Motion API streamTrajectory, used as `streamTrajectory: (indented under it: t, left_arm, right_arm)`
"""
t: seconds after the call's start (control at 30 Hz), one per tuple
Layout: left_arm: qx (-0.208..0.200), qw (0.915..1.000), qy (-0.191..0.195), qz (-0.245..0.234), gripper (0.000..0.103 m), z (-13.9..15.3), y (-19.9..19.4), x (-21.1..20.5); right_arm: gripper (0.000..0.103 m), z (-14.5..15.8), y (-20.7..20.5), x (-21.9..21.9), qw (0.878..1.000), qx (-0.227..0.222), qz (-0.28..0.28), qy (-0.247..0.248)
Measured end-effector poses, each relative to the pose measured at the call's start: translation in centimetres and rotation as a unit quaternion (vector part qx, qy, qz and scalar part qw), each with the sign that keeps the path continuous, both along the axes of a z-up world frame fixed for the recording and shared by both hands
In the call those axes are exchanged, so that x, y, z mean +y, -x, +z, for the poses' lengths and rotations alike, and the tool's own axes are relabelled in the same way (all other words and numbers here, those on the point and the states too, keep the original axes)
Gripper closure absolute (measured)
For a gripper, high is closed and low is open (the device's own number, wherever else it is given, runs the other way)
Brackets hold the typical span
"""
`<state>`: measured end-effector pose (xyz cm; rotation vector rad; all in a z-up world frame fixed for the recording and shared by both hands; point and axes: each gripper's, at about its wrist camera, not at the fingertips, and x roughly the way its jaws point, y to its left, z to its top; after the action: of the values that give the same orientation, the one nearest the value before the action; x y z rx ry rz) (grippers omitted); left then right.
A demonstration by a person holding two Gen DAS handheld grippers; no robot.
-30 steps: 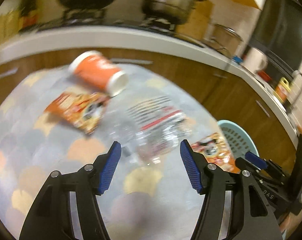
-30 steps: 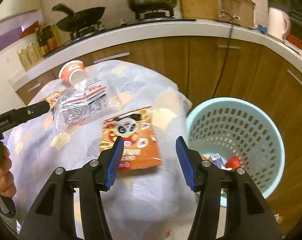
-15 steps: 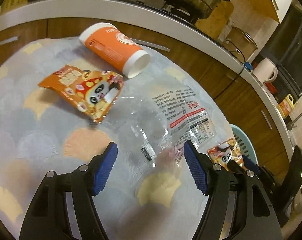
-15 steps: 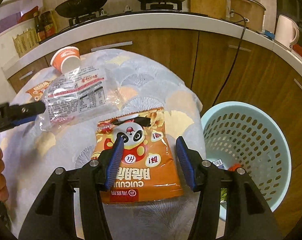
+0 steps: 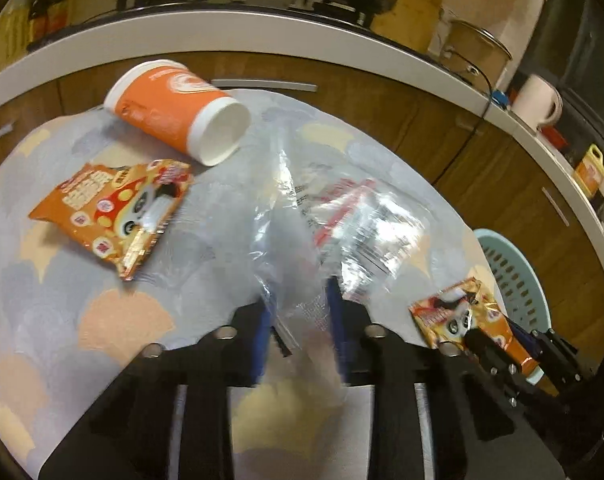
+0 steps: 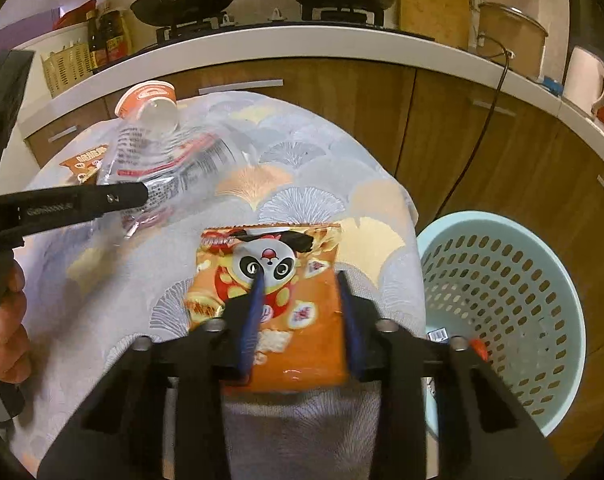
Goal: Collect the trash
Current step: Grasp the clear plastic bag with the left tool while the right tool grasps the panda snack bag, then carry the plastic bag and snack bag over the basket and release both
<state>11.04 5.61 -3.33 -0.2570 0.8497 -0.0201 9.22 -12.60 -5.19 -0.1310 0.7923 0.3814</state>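
Crinkly clear wrapper (image 5: 342, 216) pinched by left fingers (image 5: 262, 332); right fingers (image 6: 254, 304) clamp glossy orange packet (image 6: 298, 308).

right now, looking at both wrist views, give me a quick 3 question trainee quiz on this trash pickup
1. What do the left tongs pinch?
A. the orange paper cup
B. the clear plastic wrapper
C. a spoon

2. True or false: the pale blue perforated bin is empty.

3. Fill in: the right tongs are closed on the orange ___ snack bag.

Key
1. B; the wrapper's near end sits between the pads, which have just been closing.
2. False; a few scraps lie at its bottom.
3. panda; a second panda snack bag lies free beside the cup lying on its side.
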Motion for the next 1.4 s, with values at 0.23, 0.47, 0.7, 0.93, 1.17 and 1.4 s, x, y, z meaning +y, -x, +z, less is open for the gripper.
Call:
streamTrajectory:
  t: [0.23,0.47,0.7,0.93,1.17,1.4]
  left_arm:
    - [-0.045,0.9986,-0.003,-0.027,0.095,2.2,1.5,-1.3]
    - [-0.073,0.9960,0.011,-0.051,0.096,4.5,2.7,-2.4]
    - [-0.095,0.9906,0.015,-0.097,0.096,6.8,2.5,-6.1]
    - [-0.101,0.9855,0.013,-0.135,0.096,7.9,1.6,-10.1]
    - [-0.092,0.9787,-0.003,-0.184,0.095,8.0,-0.4,-15.9]
    - [-0.068,0.9724,-0.024,-0.222,0.095,6.0,-2.0,-20.7]
  right_arm:
    - [0.096,1.0,0.9,-1.2,0.999,-0.018,-0.011,-0.023]
    - [0.099,3.5,1.7,-3.4,0.998,-0.046,-0.034,-0.040]
    - [0.099,5.4,2.2,-7.2,0.993,-0.067,-0.074,-0.059]
    - [0.099,6.5,2.7,-12.2,0.986,-0.089,-0.127,-0.059]
    - [0.099,5.5,2.1,-18.4,0.975,-0.070,-0.199,-0.064]
    - [0.099,3.9,1.2,-21.1,0.971,-0.050,-0.227,-0.061]
